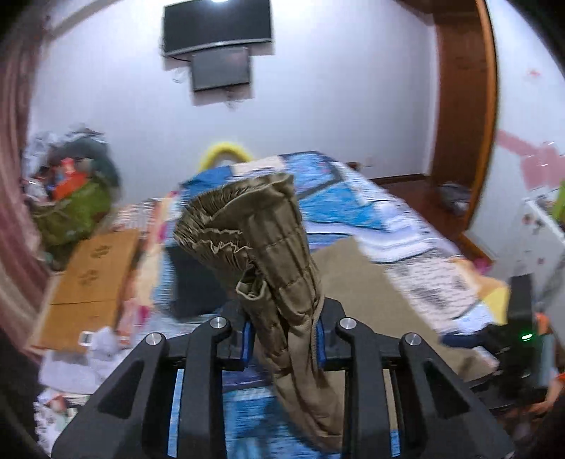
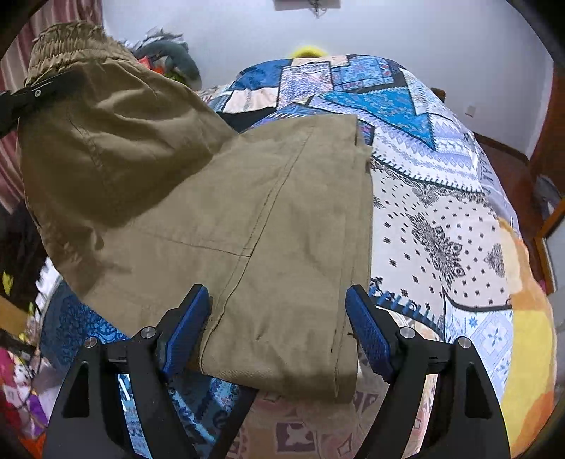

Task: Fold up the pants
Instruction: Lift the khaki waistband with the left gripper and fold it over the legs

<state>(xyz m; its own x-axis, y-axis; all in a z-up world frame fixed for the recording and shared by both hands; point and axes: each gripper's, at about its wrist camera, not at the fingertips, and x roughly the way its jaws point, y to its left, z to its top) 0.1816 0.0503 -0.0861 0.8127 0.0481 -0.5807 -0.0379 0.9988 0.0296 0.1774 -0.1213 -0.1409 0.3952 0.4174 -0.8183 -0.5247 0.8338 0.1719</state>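
The khaki pants (image 2: 247, 219) lie folded lengthwise on the patterned bedspread (image 2: 441, 219). My left gripper (image 1: 282, 339) is shut on the bunched elastic waistband of the pants (image 1: 254, 233) and holds it lifted above the bed; it also shows at the upper left of the right wrist view (image 2: 39, 91). My right gripper (image 2: 279, 335) is open, its blue pads (image 2: 187, 328) on either side of the near folded end of the pants, just above the cloth.
A pile of clothes and bags (image 1: 70, 190) and a flat cardboard box (image 1: 91, 282) lie left of the bed. A wall screen (image 1: 217, 28) hangs ahead. A wooden door frame (image 1: 466, 106) stands at right. A white cabinet (image 1: 536, 233) is at far right.
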